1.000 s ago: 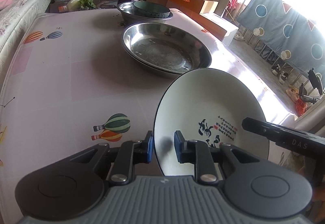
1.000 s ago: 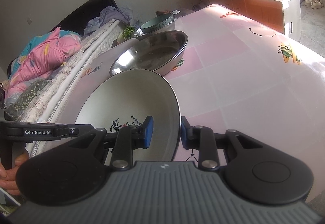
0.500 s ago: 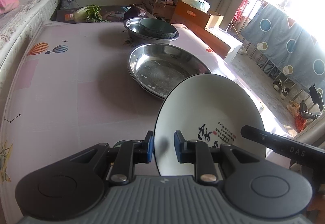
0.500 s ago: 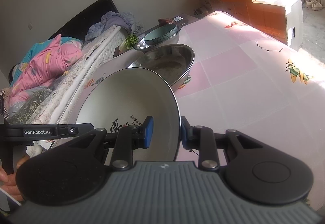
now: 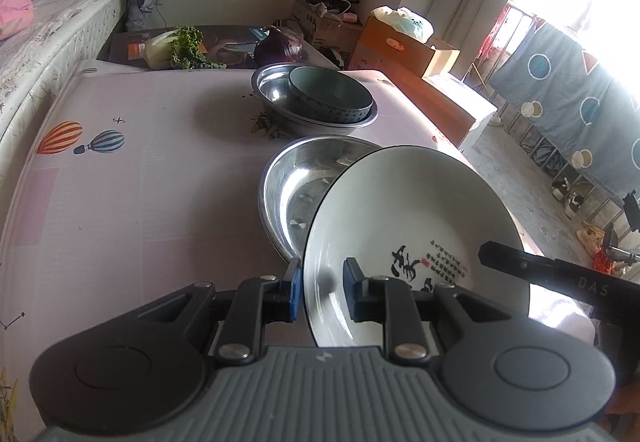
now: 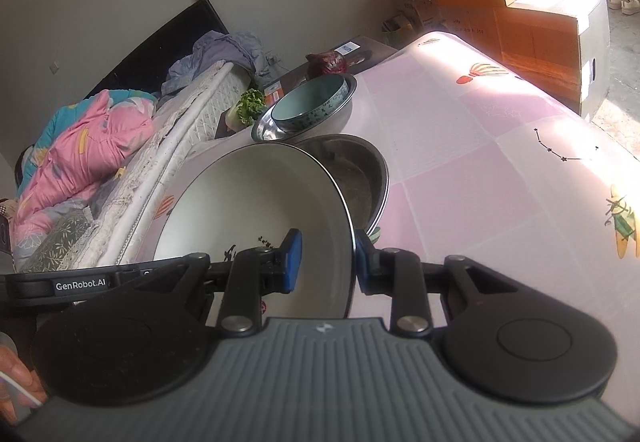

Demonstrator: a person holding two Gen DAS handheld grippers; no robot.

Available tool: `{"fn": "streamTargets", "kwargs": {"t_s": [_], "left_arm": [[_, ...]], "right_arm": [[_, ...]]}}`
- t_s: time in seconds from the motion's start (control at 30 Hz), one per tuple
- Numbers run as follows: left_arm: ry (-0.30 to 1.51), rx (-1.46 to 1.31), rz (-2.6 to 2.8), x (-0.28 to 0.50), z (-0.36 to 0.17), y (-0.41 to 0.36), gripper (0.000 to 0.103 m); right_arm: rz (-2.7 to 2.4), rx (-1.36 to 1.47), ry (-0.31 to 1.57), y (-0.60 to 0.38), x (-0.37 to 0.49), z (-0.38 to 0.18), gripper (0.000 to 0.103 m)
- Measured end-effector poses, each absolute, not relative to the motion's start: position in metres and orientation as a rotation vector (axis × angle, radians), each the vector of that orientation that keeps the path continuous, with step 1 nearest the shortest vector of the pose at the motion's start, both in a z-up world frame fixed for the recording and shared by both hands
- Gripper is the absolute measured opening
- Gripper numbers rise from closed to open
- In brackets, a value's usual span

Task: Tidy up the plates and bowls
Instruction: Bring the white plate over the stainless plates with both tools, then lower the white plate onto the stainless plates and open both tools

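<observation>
Both claws grip one white plate [image 5: 416, 226] by opposite edges: the left claw [image 5: 320, 292] is closed on its near left rim, the right claw [image 6: 325, 262] pinches its right rim between blue pads [image 6: 292, 262]. The plate is held tilted, clear of the table [image 5: 140, 193]. Since a second ago it has been carried farther along the table and a little higher; it now overlaps the near steel basin [image 5: 296, 193], where before it sat short of that basin with a gap of pink cloth showing between them. The far steel basin [image 5: 276, 89], with a teal bowl [image 5: 328, 93] nested inside, looms larger than it did.

Black brush lettering with a small red seal is painted on the plate's face; the characters are too small to read. The arm of the other gripper reads "DAS" in the left view and "GenRobot.AI" in the right view.

The plate's near edge is cut off by the gripper bodies, and it hides most of the near basin in the right view. Beyond the table lie a leafy cabbage [image 5: 172, 47] and what is probably a purple cabbage [image 5: 280, 47], partly behind the far basin. A fingertip [image 6: 16, 374] shows at the lower left corner of the right view.
</observation>
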State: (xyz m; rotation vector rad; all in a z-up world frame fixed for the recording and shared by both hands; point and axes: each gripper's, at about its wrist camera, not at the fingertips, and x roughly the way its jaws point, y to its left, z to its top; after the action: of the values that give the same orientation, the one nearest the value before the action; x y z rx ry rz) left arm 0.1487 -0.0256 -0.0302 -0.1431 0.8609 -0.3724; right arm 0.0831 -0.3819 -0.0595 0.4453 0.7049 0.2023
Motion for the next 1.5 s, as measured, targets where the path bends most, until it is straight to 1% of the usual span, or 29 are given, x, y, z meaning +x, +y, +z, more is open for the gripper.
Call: {"fn": "streamTargets", "kwargs": {"t_s": [0.3,0.4,0.73,0.97,1.03,1.17,1.2,1.23,1.3,1.37,1.43,1.5], "left_arm": [[0.887,-0.146,-0.353,0.184,-0.041,-0.024,0.022],[0.885,-0.146,-0.352,0.186,-0.042,-0.023,0.022],[0.885,-0.156,-0.349,0.189,-0.042,-0.019,0.022],[0.876,-0.159,-0.354,0.189,-0.041,-0.017,0.022],[0.874,-0.158,-0.354,0.188,-0.04,-0.017,0.022],[0.856,-0.137,-0.345,0.184,-0.037,-0.019,0.022],[0.852,-0.13,-0.342,0.184,-0.036,-0.019,0.025],[0.847,-0.121,-0.339,0.182,-0.035,-0.02,0.033],[0.836,-0.1,-0.33,0.178,-0.032,-0.021,0.042],[0.829,-0.077,-0.32,0.176,-0.03,-0.023,0.046],[0.829,-0.064,-0.311,0.174,-0.027,-0.024,0.055],[0.827,-0.056,-0.302,0.172,-0.024,-0.023,0.057]], "right_arm": [[0.206,0.48,0.765,-0.381,0.135,-0.078,0.027],[0.204,0.492,0.777,-0.38,0.143,-0.081,0.028],[0.188,0.469,0.788,-0.377,0.154,-0.084,0.029],[0.167,0.451,0.774,-0.379,0.159,-0.08,0.034],[0.149,0.44,0.766,-0.381,0.159,-0.078,0.041],[0.13,0.42,0.74,-0.385,0.153,-0.071,0.044],[0.123,0.418,0.734,-0.387,0.152,-0.069,0.045],[0.119,0.419,0.73,-0.389,0.15,-0.068,0.045],[0.113,0.426,0.723,-0.393,0.147,-0.066,0.047],[0.108,0.428,0.718,-0.395,0.144,-0.064,0.049],[0.104,0.425,0.714,-0.395,0.139,-0.062,0.055],[0.102,0.417,0.714,-0.396,0.136,-0.06,0.063]]}}
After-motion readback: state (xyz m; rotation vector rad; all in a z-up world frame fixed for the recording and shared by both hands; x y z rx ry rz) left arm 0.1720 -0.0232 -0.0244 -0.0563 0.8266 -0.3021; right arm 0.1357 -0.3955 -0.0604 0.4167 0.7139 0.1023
